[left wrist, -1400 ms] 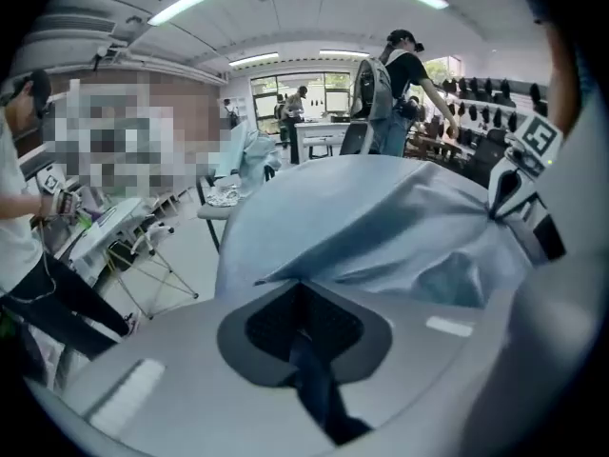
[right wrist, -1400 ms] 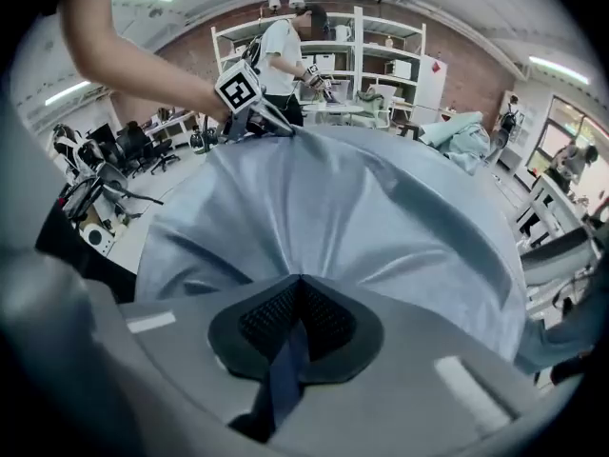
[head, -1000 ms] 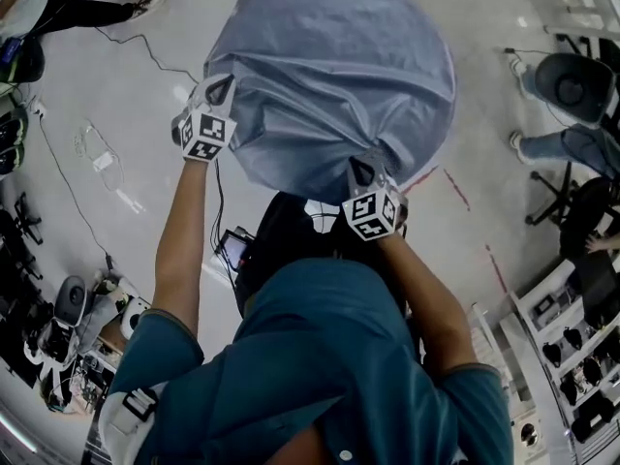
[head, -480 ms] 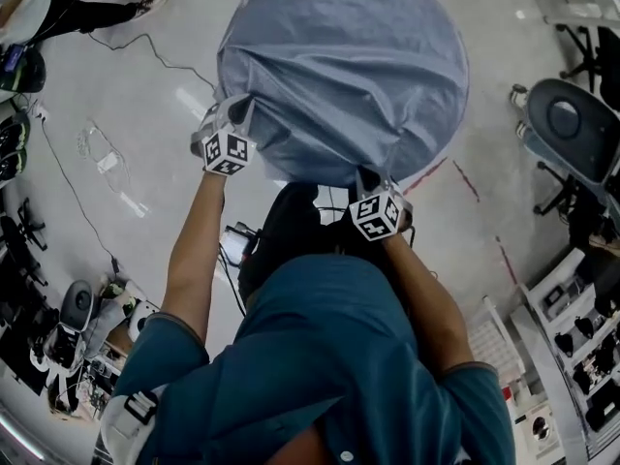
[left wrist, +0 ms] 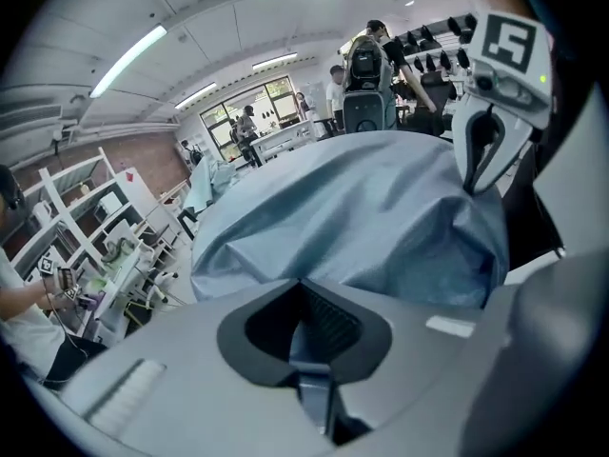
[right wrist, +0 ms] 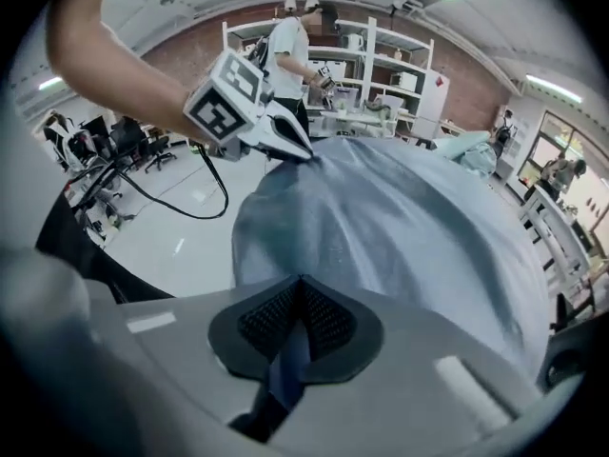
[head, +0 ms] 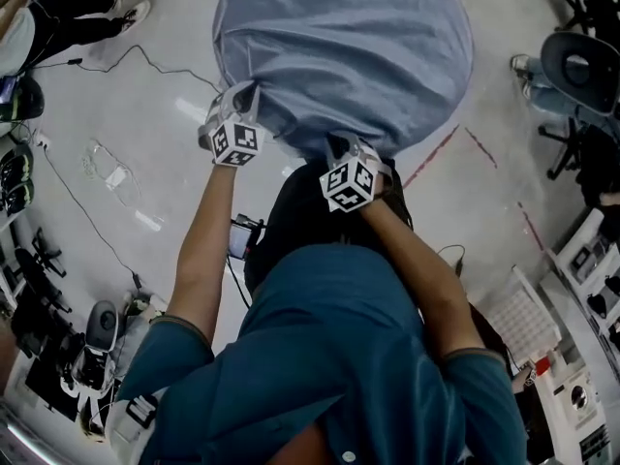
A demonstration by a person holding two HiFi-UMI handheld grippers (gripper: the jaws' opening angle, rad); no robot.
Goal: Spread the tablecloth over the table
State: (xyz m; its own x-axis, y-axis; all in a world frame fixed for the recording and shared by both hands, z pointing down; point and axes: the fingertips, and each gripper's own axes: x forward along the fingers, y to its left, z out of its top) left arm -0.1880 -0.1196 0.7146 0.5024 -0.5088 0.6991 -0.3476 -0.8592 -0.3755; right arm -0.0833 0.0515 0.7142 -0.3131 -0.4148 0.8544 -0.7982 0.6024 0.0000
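A blue-grey tablecloth [head: 349, 46] lies draped over a round table and hides it completely. My left gripper [head: 246, 95] is shut on the cloth's near left edge, and a strip of fabric [left wrist: 303, 350] runs down between its closed jaws. My right gripper [head: 343, 147] is shut on the near edge a short way to the right, also with a strip of cloth [right wrist: 285, 350] pinched in its jaws. From the left gripper view, the right gripper [left wrist: 481, 150] bites the hem of the cloth [left wrist: 362, 208]. The right gripper view shows the left gripper [right wrist: 290, 141] on the cloth [right wrist: 409, 227].
Office chairs [head: 591, 66] stand at the right, with seated people's legs [head: 542, 76] beside them. Red tape lines [head: 436, 153] and loose cables [head: 145, 56] cross the pale floor. Another person [head: 58, 13] is at the top left. Shelves [head: 581, 260] and a white crate [head: 523, 323] stand at the lower right.
My right gripper has moved left and away from me with the cloth edge, closing on the left gripper. The left gripper has drifted right. Both grips hold.
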